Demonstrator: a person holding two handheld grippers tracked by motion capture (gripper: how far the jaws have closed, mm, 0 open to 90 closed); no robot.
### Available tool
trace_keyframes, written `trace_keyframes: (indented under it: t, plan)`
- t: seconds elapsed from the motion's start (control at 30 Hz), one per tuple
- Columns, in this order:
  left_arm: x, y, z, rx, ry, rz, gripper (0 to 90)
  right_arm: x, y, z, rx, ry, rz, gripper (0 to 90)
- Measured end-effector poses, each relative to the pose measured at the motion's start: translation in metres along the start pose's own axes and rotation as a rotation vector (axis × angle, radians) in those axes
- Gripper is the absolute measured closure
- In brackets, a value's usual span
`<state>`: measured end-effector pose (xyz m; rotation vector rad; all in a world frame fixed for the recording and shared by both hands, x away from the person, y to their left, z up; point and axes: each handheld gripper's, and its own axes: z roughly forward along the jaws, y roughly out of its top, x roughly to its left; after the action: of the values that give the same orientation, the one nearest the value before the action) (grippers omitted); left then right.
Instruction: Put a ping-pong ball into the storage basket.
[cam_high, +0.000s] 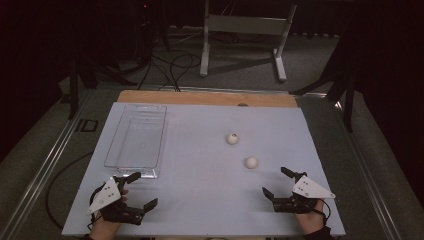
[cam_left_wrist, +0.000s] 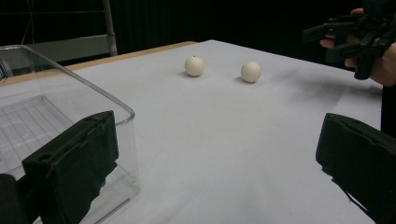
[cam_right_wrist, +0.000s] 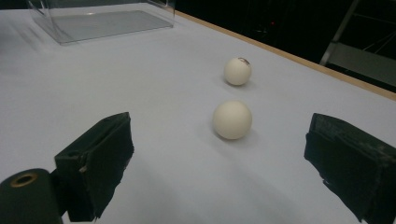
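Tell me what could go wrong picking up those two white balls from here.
The nearer ball is round and sits free on the smooth table, so the open right gripper could nudge it rolling. It might then strike the far ball. The clear bin stands across the table, a long carry.

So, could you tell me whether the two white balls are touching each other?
Apart. The high view shows bare table between the far ball and the near ball.

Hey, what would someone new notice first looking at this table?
Two white balls, the near ball and the far ball, lie apart on the white table, right of middle. A clear plastic tray sits empty on the left. Both the left gripper and the right gripper are open at the near edge.
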<state>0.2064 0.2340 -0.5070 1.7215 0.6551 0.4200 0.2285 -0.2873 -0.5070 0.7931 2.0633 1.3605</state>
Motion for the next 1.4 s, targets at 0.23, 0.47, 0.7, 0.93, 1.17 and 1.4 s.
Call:
trace_keyframes:
  t: [0.23, 0.47, 0.7, 0.93, 1.17, 1.4]
  plan:
    - [0.0, 0.0, 0.001, 0.003, 0.0, 0.003, 0.3, 0.0, -0.001, 0.001, 0.005, 0.012, 0.006, 8.1]
    - [0.0, 0.0, 0.001, 0.008, -0.003, 0.002, 0.3, 0.001, -0.001, 0.001, 0.004, 0.002, 0.001, 8.1]
    - [0.0, 0.0, 0.001, 0.009, -0.006, -0.003, 0.3, 0.001, 0.0, 0.001, -0.005, -0.005, -0.005, 8.1]
    - [0.0, 0.002, 0.001, 0.019, -0.012, -0.018, 0.3, 0.001, 0.001, -0.001, -0.009, -0.016, -0.007, 8.1]
    - [0.001, 0.009, 0.001, 0.022, -0.016, -0.033, 0.3, 0.001, 0.002, -0.002, -0.01, -0.017, -0.01, 8.1]
    - [0.0, 0.024, -0.001, 0.032, -0.018, -0.034, 0.3, 0.002, 0.002, -0.002, -0.017, -0.009, -0.004, 8.1]
